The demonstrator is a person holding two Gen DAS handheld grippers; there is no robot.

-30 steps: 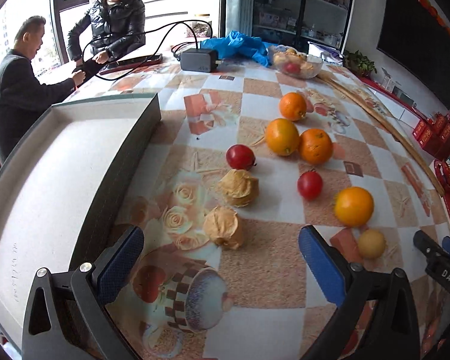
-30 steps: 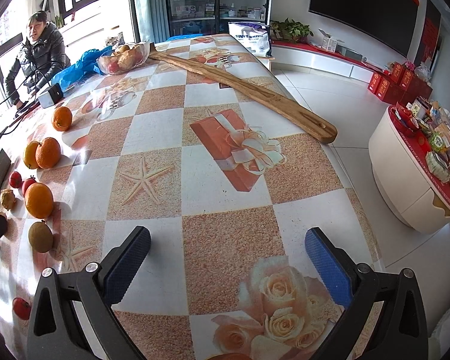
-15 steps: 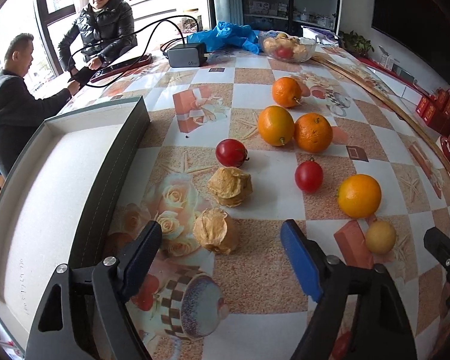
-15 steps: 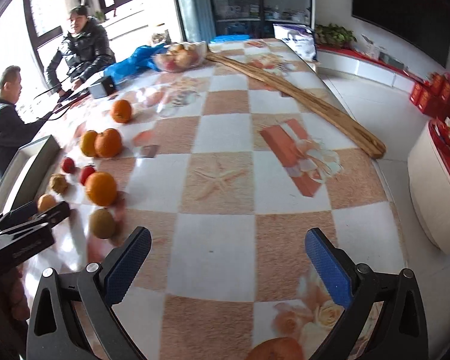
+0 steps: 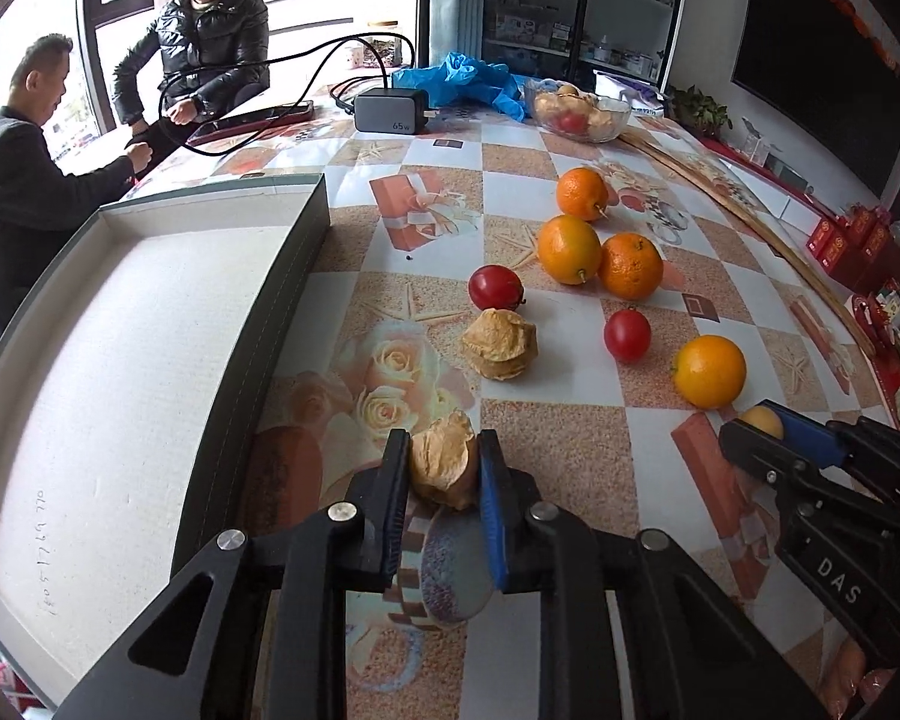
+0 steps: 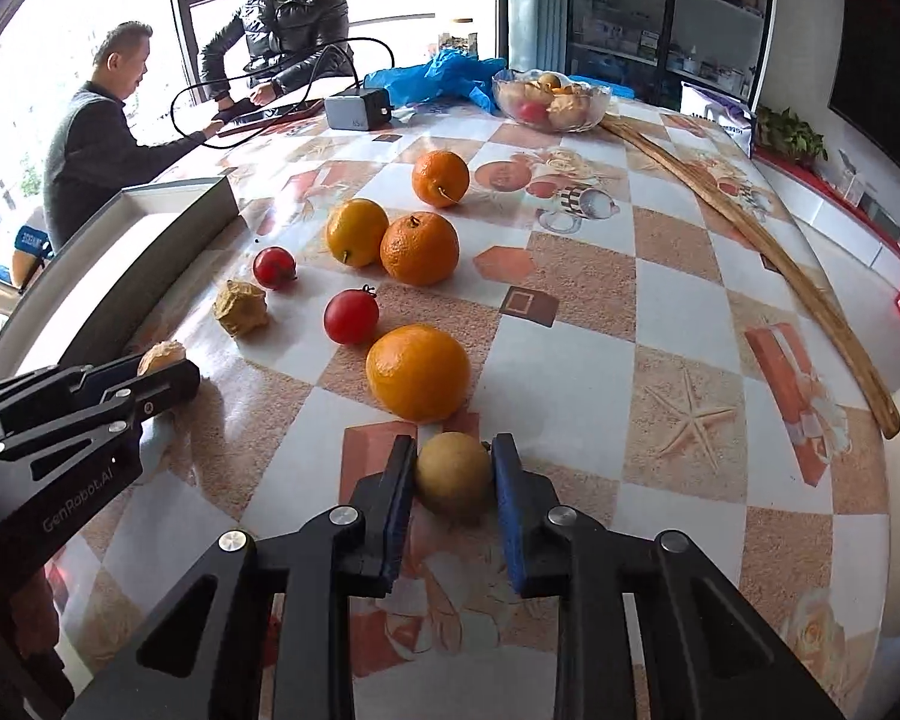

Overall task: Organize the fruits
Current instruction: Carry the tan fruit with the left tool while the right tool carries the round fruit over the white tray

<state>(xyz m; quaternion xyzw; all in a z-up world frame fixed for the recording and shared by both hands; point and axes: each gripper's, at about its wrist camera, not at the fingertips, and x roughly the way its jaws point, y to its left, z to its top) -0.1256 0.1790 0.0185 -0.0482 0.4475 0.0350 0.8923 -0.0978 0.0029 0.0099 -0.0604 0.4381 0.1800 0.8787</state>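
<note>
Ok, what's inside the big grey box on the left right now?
Nothing that shows: the grey box has a bare white lining with small handwriting near its front edge. Its nearest corner runs out of frame. All loose fruit sits on the table outside it.

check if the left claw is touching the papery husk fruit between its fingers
Touching. The left wrist view shows both pads of the left claw pressed against the sides of the papery husk fruit, with no gap on either side.

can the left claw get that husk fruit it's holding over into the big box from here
Probably yes. The left claw is shut on the husk fruit, and the box sits open-topped right beside it, with nothing between them. It would only need to lift over the box wall.
</note>
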